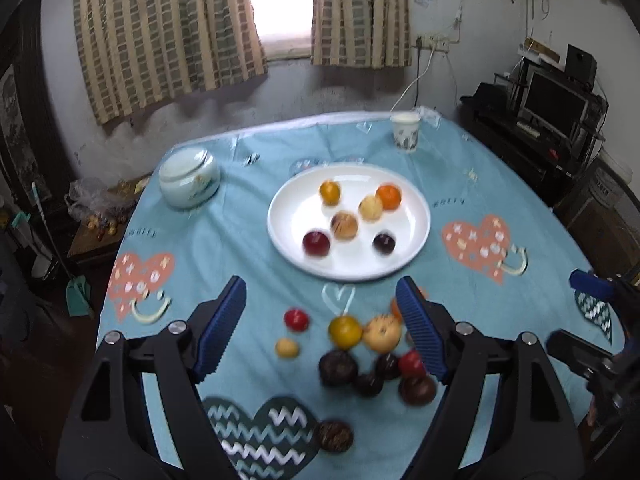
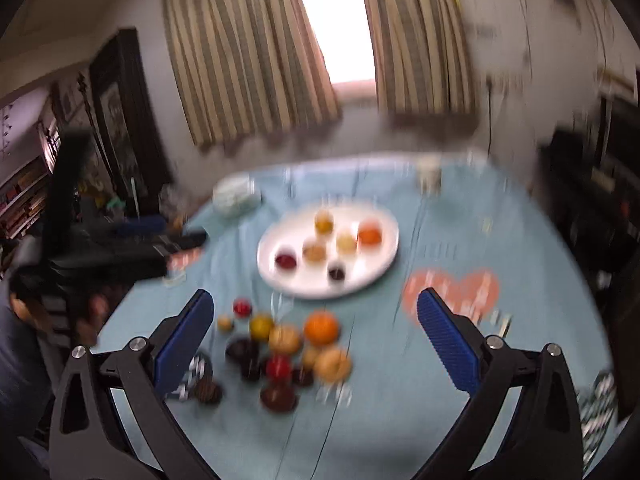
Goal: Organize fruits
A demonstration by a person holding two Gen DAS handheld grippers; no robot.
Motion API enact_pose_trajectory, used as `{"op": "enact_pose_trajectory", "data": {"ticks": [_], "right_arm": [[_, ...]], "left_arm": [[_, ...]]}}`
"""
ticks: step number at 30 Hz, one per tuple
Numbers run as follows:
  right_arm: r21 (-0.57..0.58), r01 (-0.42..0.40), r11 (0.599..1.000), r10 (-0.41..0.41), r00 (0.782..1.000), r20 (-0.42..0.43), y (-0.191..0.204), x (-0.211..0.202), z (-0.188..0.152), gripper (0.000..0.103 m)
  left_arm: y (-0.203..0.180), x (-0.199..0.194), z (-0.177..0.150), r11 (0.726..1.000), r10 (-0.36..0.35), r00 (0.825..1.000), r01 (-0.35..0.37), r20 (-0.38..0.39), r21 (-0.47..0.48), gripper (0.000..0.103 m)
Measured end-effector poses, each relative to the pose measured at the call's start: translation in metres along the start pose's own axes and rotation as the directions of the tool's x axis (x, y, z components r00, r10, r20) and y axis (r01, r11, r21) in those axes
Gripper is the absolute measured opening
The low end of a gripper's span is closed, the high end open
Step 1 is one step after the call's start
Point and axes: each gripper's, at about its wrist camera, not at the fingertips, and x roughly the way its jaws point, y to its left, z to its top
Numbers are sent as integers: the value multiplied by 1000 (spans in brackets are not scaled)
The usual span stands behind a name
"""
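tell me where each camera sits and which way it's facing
Left wrist view: on the left gripper, angled down over the blue tablecloth toward the window; its own open blue fingers frame loose fruit, and the right gripper shows at the right edge.
Right wrist view: on the right gripper, same downward heading, blurred; its open fingers show, with the left gripper and a hand at the left.
Shared: the white plate holding six fruits, the loose fruit pile, and the curtains.
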Motion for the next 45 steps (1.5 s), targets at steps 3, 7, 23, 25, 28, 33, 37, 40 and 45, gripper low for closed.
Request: {"op": "enact_pose_trajectory", "data": {"ticks": [3,7,23,25,28,33,37,40,45], "right_arm": [[17,20,1000,-17,992,-125,-2,18,-25,102],[16,30,999,-26,976,-217,-3,28,-47,102],[-45,-66,997,44,925,-378,28,53,-86,102],[-51,-68,996,43,921,-387,28,54,-87,102],[-52,-71,996,45,918,-393,29,55,-87,102],[-46,-71,996,45,910,-412,29,60,-90,102],[-48,-85,995,56,899,-435,32,64,-91,102],[-53,-92,994,59,896,-441,34,66,-91,102],[-51,-88,995,57,898,-437,35,66,-90,102]], "left_arm": [[22,1,-32,999,15,998,-18,-59,-39,79],[44,7,-72,995,38,989,-51,-146,-83,79],[-2,43,-120,999,-30,948,33,-317,6,79],[-4,46,-119,999,-32,947,36,-320,6,79],[-6,48,-117,999,-35,946,40,-322,8,79],[-7,52,-116,999,-42,944,46,-328,6,79],[-6,51,-115,999,-44,945,48,-325,4,79],[-5,51,-115,999,-43,944,47,-326,3,79],[-4,50,-115,999,-46,944,49,-326,1,80]]}}
